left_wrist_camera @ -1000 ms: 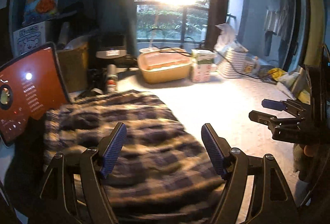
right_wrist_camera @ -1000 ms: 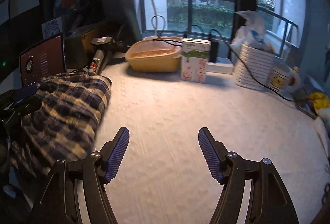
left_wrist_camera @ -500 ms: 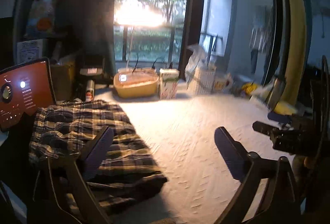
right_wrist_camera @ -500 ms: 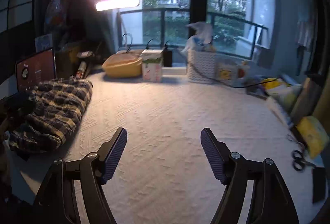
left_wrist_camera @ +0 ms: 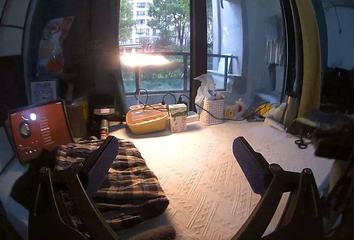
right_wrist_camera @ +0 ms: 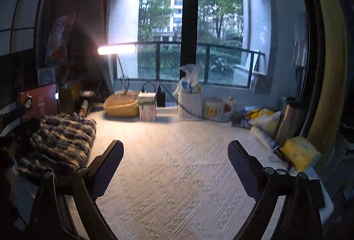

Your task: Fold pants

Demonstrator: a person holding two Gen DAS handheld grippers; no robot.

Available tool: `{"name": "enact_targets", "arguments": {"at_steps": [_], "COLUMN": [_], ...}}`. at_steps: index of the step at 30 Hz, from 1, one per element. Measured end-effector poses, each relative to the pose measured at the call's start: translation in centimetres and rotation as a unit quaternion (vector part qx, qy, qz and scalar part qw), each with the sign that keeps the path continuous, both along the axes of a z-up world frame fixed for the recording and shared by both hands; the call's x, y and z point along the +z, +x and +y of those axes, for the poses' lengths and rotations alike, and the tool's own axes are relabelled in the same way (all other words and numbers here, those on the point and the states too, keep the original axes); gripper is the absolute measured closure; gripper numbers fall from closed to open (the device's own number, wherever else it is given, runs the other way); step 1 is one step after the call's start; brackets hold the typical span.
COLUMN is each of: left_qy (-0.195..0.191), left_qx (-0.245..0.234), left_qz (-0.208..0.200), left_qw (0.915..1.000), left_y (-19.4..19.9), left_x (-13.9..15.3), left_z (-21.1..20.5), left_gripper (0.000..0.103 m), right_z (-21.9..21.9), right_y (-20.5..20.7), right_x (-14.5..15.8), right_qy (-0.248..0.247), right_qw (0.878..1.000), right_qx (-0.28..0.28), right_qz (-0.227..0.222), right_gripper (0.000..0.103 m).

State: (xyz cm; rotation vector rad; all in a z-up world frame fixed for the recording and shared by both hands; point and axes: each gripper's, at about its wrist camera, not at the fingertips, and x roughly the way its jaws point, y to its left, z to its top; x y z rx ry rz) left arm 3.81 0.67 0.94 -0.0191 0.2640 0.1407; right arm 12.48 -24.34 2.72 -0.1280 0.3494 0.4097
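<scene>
Left wrist view is showing the folded blue-and-cream plaid pants (left_wrist_camera: 124,176) lying beside the red-screened tablet (left_wrist_camera: 37,129); left gripper (left_wrist_camera: 174,169) and right gripper (right_wrist_camera: 174,167) are hanging wide, empty. Folding is looking complete; next, withdrawing.

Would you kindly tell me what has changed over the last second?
Both tongs, left and right, drew back and tilted up from the table; more window shows. Neither grasped anything. The folded plaid pants stayed at the table's left, both tongs open.

Black gripper (left_wrist_camera: 174,164) arms, seemingly blue ribbed pads (right_wrist_camera: 109,168), silver screws
</scene>
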Motion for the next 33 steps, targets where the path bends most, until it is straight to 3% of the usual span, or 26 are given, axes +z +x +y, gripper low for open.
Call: {"name": "enact_targets", "arguments": {"at_steps": [11,33], "left_qy": [0.000,-0.009], "left_qx": [0.039,0.039], "left_qz": [-0.007,0.014], "left_qw": [0.9992,0.9991], "left_y": [-0.3,0.1], "left_x": [-0.4,-1.9], "left_z": [0.9,1.2], "left_gripper": [0.001,0.001], "right_z": [0.4,1.5], "right_y": [-0.2,0.4], "right_x": [0.2,-1.2], "right_qy": [0.004,-0.003], "right_qw": [1.000,1.000], "right_qx": [0.007,0.013], "right_qz": [-0.002,0.018], "right_gripper": [0.006,0.006]}}
